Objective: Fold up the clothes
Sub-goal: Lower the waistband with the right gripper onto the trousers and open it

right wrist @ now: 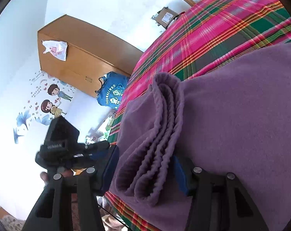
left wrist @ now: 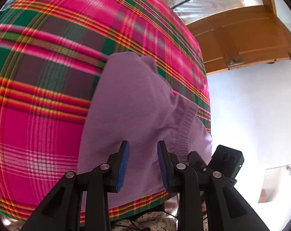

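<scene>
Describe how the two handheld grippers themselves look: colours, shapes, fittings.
The left gripper and the right gripper look alike: matte black angular linkage arms joined by round silver pivot pins, each finger ending in a flat blue pad with a fine ribbed face. Each view also shows the other gripper's black boxy camera housing. No sleeves show.

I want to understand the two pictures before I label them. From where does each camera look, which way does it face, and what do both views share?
Left wrist: sits on the left hand-held gripper, faces down along open fingers over the purple sweater on the plaid cloth; the other gripper's camera shows at right.
Right wrist: sits on the right hand-held gripper, looks along the folded sweater hem between its fingers, towards a wooden wardrobe; the left gripper shows at left.
Shared: sweater, plaid cloth.
</scene>
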`<state>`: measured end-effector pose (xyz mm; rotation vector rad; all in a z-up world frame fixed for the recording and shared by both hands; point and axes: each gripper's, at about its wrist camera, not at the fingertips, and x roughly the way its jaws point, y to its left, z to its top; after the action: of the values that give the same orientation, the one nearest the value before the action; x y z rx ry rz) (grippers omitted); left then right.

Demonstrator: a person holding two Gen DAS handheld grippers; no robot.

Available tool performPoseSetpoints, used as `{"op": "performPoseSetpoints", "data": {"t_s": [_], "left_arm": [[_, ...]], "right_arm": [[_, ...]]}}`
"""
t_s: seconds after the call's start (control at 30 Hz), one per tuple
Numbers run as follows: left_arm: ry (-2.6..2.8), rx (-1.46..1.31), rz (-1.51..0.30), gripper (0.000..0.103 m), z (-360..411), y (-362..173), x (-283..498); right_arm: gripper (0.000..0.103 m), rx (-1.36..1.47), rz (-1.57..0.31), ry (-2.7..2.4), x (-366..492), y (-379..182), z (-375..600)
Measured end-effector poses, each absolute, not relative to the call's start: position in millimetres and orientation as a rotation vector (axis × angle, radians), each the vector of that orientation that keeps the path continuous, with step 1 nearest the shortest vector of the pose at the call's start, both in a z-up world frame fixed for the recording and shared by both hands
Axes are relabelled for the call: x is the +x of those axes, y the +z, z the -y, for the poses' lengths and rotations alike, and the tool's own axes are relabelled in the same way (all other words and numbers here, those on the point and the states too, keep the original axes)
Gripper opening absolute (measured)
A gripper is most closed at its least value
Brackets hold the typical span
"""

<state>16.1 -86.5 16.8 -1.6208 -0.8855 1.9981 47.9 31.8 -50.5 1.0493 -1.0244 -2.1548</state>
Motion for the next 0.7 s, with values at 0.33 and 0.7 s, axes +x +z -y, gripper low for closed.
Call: {"op": "performPoseSetpoints", "data": {"t_s": [0.33, 0.7], "left_arm": [[1.993, -1.624, 0.927, 0.03, 89.8, 10.9, 22.0], [1.976, -1.622, 0.918, 0.03, 80.6, 11.5, 21.8]], "right_arm": [[0.023, 1.051, 0.876, -2.269, 54.2, -29.3, -26.4], [0.022, 0.942, 0.878, -2.31, 76.1, -0.4, -50.4]]}}
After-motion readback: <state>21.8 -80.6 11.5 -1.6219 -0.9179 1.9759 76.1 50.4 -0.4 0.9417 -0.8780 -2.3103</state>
